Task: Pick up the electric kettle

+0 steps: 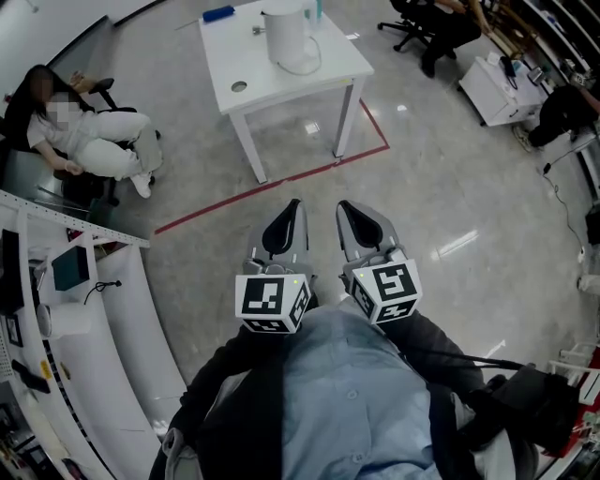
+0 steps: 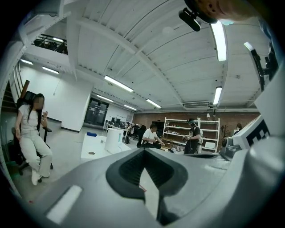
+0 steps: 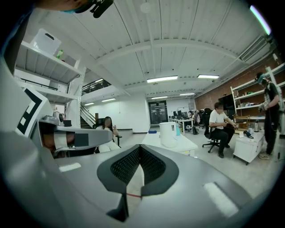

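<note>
The electric kettle (image 1: 286, 33), white and cylindrical, stands upright on the far half of a white worktop (image 1: 253, 66) at 12 o'clock in the head view, well apart from both tongs. A white cord (image 1: 314, 64) loops round its foot. On the same worktop a blue object (image 1: 217, 13) lies at about 10 o'clock from the kettle, near the far edge, and a small round disc (image 1: 239, 86) sits at about 7 o'clock from it, nearer the front edge. The left tongs (image 1: 292, 210) and the right tongs (image 1: 345, 210) are held side by side close to the person's body, both pointing toward 12 o'clock, each with its marker cube (image 1: 272, 300) at the near end. A red line (image 1: 272, 183) on the grey floor runs between them and the worktop. In the left gripper view the left tongs (image 2: 143, 151) are drawn narrow, the dark pads meeting at the tips with nothing between them; the kettle (image 2: 113, 140) shows small and far off at about 11 o'clock above the tips. In the right gripper view the right tongs (image 3: 139, 147) are likewise pressed together and empty, with the kettle (image 3: 168, 133) on the worktop (image 3: 185, 144) at about 1 o'clock beyond them. A seated person (image 1: 89, 141) is in a chair at 10 o'clock in the head view.
</note>
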